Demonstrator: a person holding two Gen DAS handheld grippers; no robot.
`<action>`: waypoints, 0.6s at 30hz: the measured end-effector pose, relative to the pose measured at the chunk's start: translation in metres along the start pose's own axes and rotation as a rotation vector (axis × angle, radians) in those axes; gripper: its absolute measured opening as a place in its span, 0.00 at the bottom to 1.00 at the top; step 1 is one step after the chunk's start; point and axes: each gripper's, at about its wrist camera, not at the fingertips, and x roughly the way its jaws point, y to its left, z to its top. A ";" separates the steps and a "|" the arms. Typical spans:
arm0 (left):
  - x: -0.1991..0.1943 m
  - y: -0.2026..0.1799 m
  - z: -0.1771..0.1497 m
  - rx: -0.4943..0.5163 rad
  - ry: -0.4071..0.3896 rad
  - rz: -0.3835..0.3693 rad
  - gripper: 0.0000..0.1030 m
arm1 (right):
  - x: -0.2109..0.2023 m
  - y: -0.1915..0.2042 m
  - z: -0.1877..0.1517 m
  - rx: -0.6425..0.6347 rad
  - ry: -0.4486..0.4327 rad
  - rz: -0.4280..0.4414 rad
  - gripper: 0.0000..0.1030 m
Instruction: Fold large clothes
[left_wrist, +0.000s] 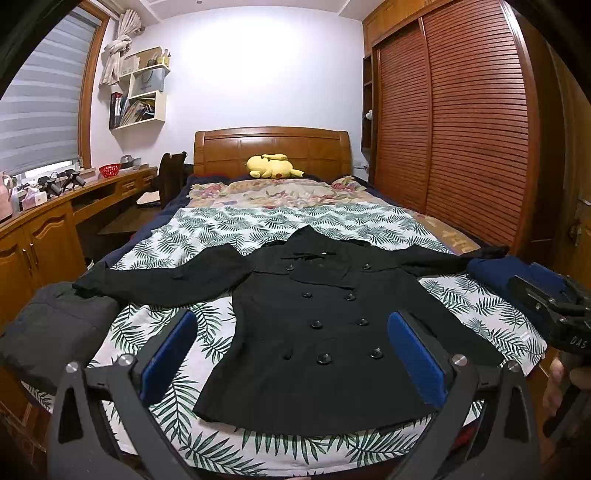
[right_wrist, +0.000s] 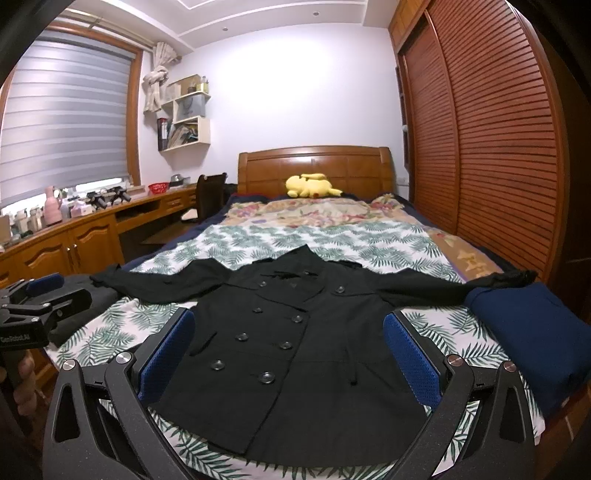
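Note:
A black double-breasted coat (left_wrist: 317, 332) lies flat, front up, on the leaf-print sheet (left_wrist: 258, 229) of the bed, both sleeves spread out sideways. It also shows in the right wrist view (right_wrist: 295, 350). My left gripper (left_wrist: 291, 354) is open and empty, held above the coat's hem near the foot of the bed. My right gripper (right_wrist: 288, 358) is open and empty too, above the hem. The right gripper shows at the right edge of the left wrist view (left_wrist: 554, 310); the left gripper shows at the left edge of the right wrist view (right_wrist: 33, 306).
A folded dark grey garment (left_wrist: 51, 332) lies at the bed's left corner, a folded navy garment (right_wrist: 532, 332) at the right corner. A yellow plush toy (left_wrist: 271, 166) lies by the headboard. A wooden desk (left_wrist: 55, 214) runs along the left, a louvred wardrobe (left_wrist: 461, 129) along the right.

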 end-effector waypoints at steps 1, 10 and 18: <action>0.000 0.000 0.000 0.001 0.000 0.000 1.00 | 0.000 0.000 0.000 0.000 0.000 0.000 1.00; 0.008 0.014 -0.010 -0.019 0.029 0.023 1.00 | 0.009 0.010 -0.007 -0.012 0.022 0.020 1.00; 0.031 0.052 -0.022 -0.044 0.069 0.077 1.00 | 0.046 0.023 -0.017 -0.045 0.070 0.072 1.00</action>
